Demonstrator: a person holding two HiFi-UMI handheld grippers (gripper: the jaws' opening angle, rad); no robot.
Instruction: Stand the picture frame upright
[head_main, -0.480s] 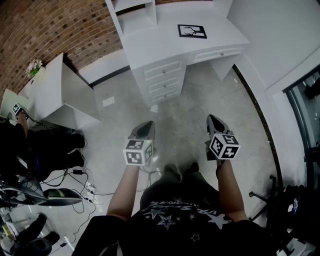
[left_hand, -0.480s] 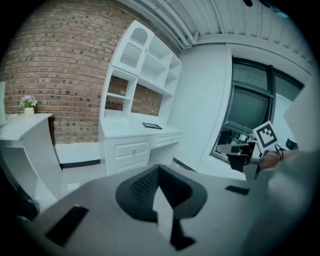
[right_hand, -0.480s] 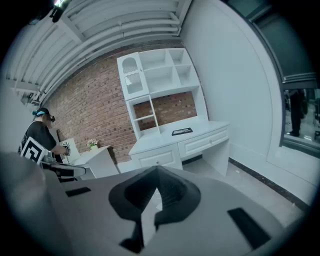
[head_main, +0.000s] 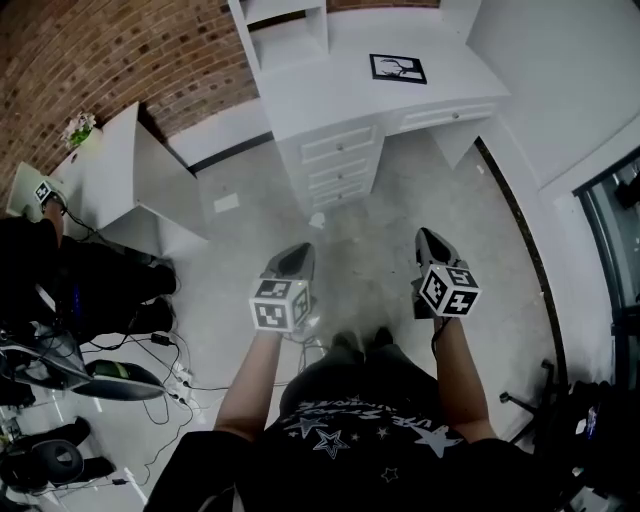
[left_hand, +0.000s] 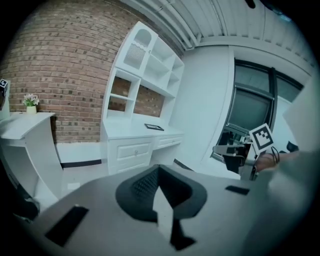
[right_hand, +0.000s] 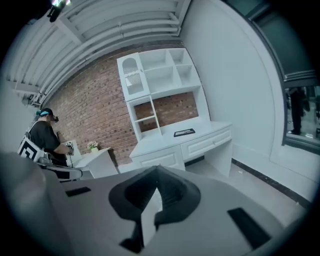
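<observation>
Here, in the head view, the thin black-bordered rectangular picture frame (head_main: 398, 68) lies flat on the top of the white wooden desk (head_main: 320, 100), at the upper centre-right of the frame, well apart from both grippers. The desk carries a white open-shelved hutch (head_main: 285, 30) at its back and stands against the red brick wall (head_main: 100, 60).

The left gripper (head_main: 290, 258) sits at lower centre-left and the right gripper (head_main: 430, 245) at lower centre-right, both over the grey concrete floor (head_main: 400, 200). Each is held on an outstretched forearm and bears a black-and-white marker cube (head_main: 278, 303).

In the left gripper view, the left gripper (left_hand: 159, 172) has its jaws pressed together with nothing between them. The picture frame (left_hand: 154, 127) appears small and flat on the desk top, just above the jaw tips near the centre of the frame.

In the right gripper view, the right gripper (right_hand: 156, 172) likewise has its jaws pressed together on nothing. The picture frame (right_hand: 184, 132) lies flat on the desk, above and to the right of the jaw tips.

A low white side table (head_main: 110, 150) stands at upper left with a small potted flowering plant (head_main: 78, 130) on it. A second person in dark clothing (right_hand: 47, 135) stands at the left edge of the right gripper view.
</observation>
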